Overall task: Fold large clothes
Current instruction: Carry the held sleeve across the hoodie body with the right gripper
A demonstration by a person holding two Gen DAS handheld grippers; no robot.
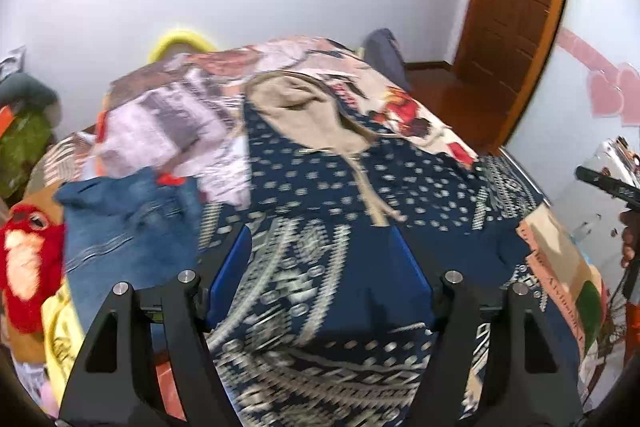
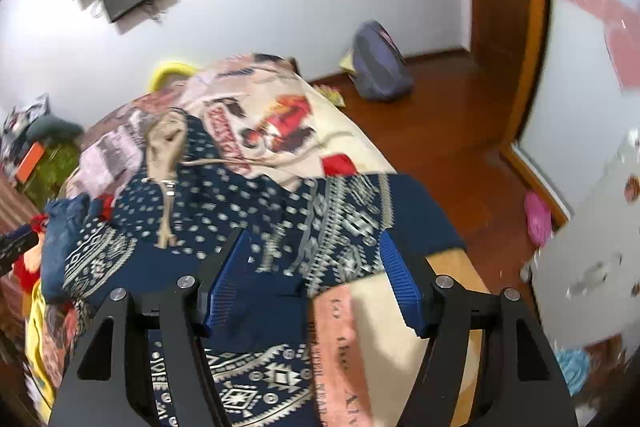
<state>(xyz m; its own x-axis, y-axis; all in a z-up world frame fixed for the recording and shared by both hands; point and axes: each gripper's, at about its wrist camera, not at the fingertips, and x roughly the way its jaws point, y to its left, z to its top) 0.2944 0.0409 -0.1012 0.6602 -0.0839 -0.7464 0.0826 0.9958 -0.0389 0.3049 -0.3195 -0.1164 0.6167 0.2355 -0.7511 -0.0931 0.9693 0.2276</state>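
A large navy garment (image 1: 320,179) with white dots, patterned borders and a beige neck lining (image 1: 296,107) lies spread on the bed. My left gripper (image 1: 320,239) hovers above its lower middle, open, with nothing between the blue pads (image 1: 234,267). In the right wrist view the same garment (image 2: 224,195) stretches left, its patterned sleeve edge (image 2: 344,223) lying near the bed's right side. My right gripper (image 2: 314,243) stands open above that edge, and the cloth lies below the pads (image 2: 400,283), not pinched.
Blue jeans (image 1: 128,219), a pale striped cloth (image 1: 160,131) and a red plush toy (image 1: 28,259) crowd the bed's left side. The printed bedspread (image 1: 400,99) covers the far end. A grey backpack (image 2: 380,63) sits on the wooden floor (image 2: 440,131) near the door (image 1: 516,7).
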